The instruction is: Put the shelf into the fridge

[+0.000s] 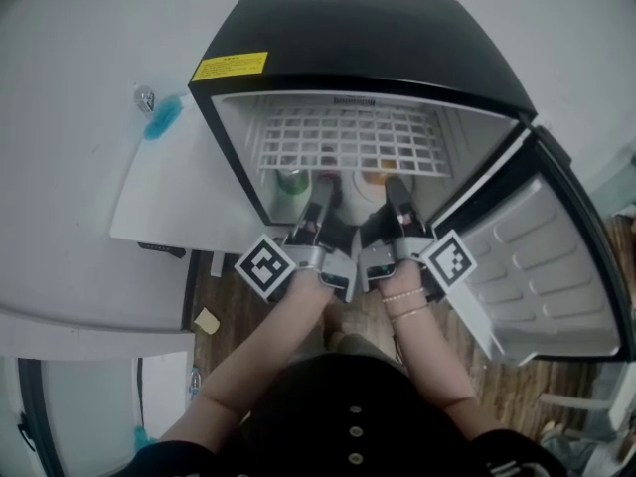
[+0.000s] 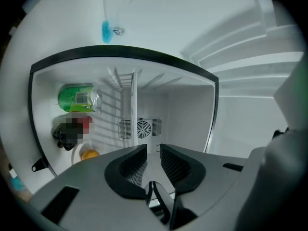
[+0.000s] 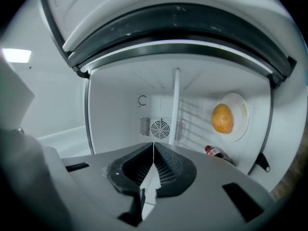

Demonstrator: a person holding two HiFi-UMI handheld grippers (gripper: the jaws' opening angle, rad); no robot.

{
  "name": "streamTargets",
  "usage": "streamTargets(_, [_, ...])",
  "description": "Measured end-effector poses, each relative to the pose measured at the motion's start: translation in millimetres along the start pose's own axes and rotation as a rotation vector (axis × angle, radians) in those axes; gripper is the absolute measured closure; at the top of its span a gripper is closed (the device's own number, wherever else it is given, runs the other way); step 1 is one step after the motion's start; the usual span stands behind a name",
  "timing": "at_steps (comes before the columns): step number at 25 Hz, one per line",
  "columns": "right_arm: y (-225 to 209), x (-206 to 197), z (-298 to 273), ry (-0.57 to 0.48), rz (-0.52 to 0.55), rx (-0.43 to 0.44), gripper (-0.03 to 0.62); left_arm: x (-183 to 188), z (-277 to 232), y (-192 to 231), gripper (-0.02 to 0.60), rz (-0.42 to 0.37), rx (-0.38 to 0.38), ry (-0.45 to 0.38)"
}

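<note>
Fridge point(image 1: 358, 28): a black cabinet with its front open towards the person, which gives both grippers a way in.
Door point(image 1: 542, 266): swung wide at the fridge's right, clear of the arms.
Shelf point(image 1: 348, 137): a white wire grid spanning the fridge's upper interior from wall to wall. It looks seated on the side supports, so the placing seems all but done.
Left gripper point(image 2: 153, 150): just inside the fridge mouth, below the shelf's front edge. Its jaws are a narrow gap apart with nothing between them, only the fridge's back wall showing through.
Right gripper point(image 3: 153, 148): beside the left one in the fridge mouth. Its jaws are pressed together and hold nothing, so the shelf rests without its help.
Can point(image 2: 77, 97): green, on the fridge floor under the shelf, so it is not in the shelf's way.
Fruit point(image 3: 223, 118): orange, on a plate point(image 3: 242, 110) on the fridge floor.
</note>
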State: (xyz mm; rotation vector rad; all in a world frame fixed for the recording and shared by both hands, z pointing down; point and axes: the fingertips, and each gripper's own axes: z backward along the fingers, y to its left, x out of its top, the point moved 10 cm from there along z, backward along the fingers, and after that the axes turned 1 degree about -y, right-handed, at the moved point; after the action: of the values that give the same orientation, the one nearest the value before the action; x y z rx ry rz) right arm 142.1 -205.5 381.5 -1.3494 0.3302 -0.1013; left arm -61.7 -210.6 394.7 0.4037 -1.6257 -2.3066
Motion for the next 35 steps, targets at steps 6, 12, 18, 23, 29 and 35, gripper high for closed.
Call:
streamTargets(6, [20, 0, 15, 0.037, 0.113, 0.039, 0.583, -6, 6, -7, 0.492, 0.006, -0.049, 0.017])
streamTargets(12, [26, -1, 27, 0.088, 0.172, 0.048, 0.585, -10, 9, -24, 0.523, -0.075, -0.129, 0.067])
streamTargets(18, [21, -6, 32, 0.104, 0.156, 0.058, 0.585, -16, 17, -25, 0.559, -0.117, -0.149, 0.110])
streamTargets(23, [19, -8, 32, 0.095, 0.147, 0.070, 0.585, -16, 20, -23, 0.574, -0.109, -0.161, 0.102])
streamTargets(29, [18, -11, 33, 0.078, 0.100, 0.097, 0.585, -15, 16, -21, 0.575, -0.092, -0.204, 0.142])
streamTargets(35, [23, -8, 35, 0.085, 0.157, 0.096, 0.585, -12, 13, -26, 0.575, -0.189, -0.207, 0.193])
